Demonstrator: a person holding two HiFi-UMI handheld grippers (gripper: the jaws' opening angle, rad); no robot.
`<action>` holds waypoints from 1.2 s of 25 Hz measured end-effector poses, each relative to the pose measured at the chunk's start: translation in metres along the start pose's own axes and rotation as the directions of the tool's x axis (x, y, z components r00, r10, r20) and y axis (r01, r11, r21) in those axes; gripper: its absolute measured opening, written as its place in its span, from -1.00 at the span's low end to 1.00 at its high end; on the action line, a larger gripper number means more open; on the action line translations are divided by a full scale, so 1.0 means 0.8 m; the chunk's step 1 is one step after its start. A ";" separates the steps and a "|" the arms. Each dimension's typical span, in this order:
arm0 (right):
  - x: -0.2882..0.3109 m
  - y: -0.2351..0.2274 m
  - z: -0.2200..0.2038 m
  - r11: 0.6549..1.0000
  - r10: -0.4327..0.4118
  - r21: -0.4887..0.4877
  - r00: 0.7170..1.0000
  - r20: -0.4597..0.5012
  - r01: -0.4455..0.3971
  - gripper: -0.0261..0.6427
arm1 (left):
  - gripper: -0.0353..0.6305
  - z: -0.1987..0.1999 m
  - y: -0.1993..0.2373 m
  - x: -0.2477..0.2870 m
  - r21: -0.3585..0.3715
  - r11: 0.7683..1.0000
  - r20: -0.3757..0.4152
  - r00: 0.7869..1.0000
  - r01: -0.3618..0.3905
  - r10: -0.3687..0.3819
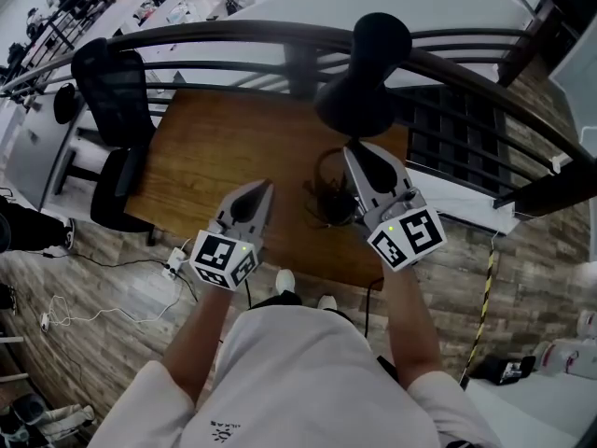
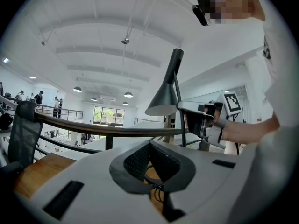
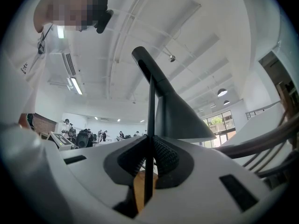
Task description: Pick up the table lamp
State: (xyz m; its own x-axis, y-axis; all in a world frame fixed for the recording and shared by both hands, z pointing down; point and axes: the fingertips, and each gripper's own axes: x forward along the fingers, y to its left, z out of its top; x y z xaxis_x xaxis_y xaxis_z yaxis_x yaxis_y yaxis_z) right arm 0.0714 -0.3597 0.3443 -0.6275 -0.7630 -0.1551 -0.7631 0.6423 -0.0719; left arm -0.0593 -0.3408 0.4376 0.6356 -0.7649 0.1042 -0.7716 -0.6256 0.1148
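Note:
The black table lamp [image 1: 362, 96] has a cone shade and a thin stem. In the head view I see its shade from above, over the far right part of the wooden table [image 1: 205, 147]. My right gripper [image 1: 354, 149] is shut on the stem [image 3: 151, 120], which runs upright between the pads, with the shade [image 3: 182, 118] just beyond. The left gripper [image 1: 267, 186] hovers over the table's near edge, to the left of the lamp, with its jaws together and nothing in them. From the left gripper view the lamp [image 2: 164, 101] and the right gripper [image 2: 194, 115] show ahead to the right.
A tangle of black cord [image 1: 326, 202] lies on the table under the right gripper. A dark railing [image 1: 233, 35] curves just behind the table. A black office chair [image 1: 117, 96] stands at the table's left end. A power strip [image 1: 174, 267] and cables lie on the floor.

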 end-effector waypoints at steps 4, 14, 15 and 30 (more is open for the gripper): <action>-0.001 0.002 0.011 1.000 0.001 -0.014 1.000 0.010 -0.001 -0.77 | -0.87 -0.001 0.002 -0.003 -0.001 1.000 0.000 1.000 -0.002 0.002; -0.005 -0.004 0.020 1.000 -0.014 -0.021 1.000 0.018 0.014 -0.77 | -0.87 0.001 0.005 -0.004 -0.001 1.000 0.003 1.000 -0.007 0.007; -0.005 -0.003 0.021 1.000 -0.012 -0.021 1.000 0.020 0.013 -0.77 | -0.87 0.001 0.005 -0.004 -0.001 1.000 0.003 1.000 -0.008 0.008; -0.004 -0.011 0.013 1.000 -0.023 -0.006 1.000 0.003 0.023 -0.77 | -0.87 0.007 0.007 -0.001 -0.001 1.000 0.012 1.000 -0.009 0.009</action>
State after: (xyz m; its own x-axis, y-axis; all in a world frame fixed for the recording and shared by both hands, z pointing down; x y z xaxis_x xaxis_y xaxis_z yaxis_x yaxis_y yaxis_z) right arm 0.0821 -0.3622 0.3353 -0.6090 -0.7776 -0.1564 -0.7785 0.6237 -0.0698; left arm -0.0646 -0.3446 0.4324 0.6285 -0.7722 0.0930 -0.7772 -0.6188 0.1145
